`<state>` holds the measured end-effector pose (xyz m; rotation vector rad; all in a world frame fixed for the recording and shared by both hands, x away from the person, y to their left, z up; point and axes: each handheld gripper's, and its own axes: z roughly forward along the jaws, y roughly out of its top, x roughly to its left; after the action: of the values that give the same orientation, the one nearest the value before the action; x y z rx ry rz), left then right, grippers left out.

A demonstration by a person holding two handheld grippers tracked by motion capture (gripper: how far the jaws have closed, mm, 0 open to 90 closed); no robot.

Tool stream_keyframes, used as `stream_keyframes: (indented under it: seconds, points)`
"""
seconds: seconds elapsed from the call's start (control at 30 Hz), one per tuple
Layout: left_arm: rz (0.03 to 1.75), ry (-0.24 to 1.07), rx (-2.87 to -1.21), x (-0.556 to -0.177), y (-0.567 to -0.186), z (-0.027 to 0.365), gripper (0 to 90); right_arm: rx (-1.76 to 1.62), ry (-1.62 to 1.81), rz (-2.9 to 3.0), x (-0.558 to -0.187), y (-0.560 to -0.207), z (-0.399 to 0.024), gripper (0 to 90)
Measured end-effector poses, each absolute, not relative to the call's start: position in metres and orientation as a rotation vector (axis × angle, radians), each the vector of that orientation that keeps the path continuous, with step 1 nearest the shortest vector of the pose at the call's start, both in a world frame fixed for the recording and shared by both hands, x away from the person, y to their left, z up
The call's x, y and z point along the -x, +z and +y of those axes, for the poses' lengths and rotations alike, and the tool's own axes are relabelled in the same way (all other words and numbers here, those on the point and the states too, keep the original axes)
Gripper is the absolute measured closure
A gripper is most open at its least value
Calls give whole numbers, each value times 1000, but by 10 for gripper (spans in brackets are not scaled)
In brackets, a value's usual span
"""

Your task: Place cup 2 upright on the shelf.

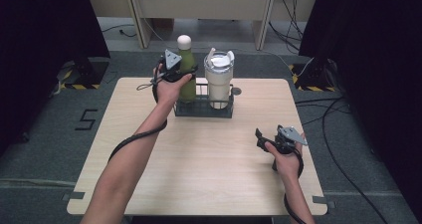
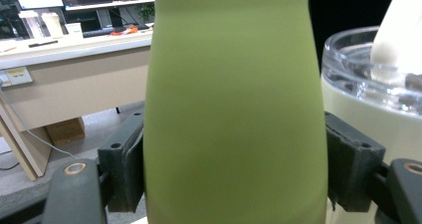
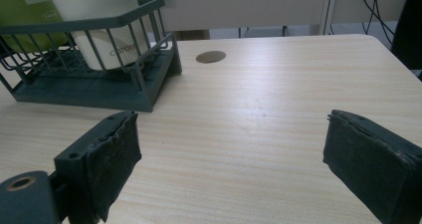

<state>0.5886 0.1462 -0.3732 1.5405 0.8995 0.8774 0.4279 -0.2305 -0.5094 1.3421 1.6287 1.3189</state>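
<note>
A green bottle (image 1: pixel 187 79) with a cream cap stands in the left half of a dark wire basket (image 1: pixel 203 109) at the table's far middle. A cream tumbler (image 1: pixel 219 82) with a clear lid stands beside it in the right half. My left gripper (image 1: pixel 175 73) is shut on the green bottle (image 2: pixel 234 109), one pad pressed against each side of its body. The tumbler (image 2: pixel 378 114) sits close on the right in the left gripper view. My right gripper (image 1: pixel 263 140) hovers open over the table's right front, pads (image 3: pixel 112 159) wide apart with nothing between them.
The wooden table (image 1: pixel 199 169) has bare room in front of the basket (image 3: pixel 89 79). A round dark cap (image 3: pixel 210 56) sits in the tabletop right of the basket. Desk legs and cables lie on the floor beyond the far edge.
</note>
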Motion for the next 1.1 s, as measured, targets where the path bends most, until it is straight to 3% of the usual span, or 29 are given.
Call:
stream_keyframes:
  seconds: [0.97, 1.1]
  points:
    - [876, 837, -1593, -587, -384, 146, 234, -1338, 1318, 1643, -428, -510, -227, 81]
    - [881, 833, -1608, -587, -382, 145, 180, -1337, 1318, 1645, -427, -510, -227, 81]
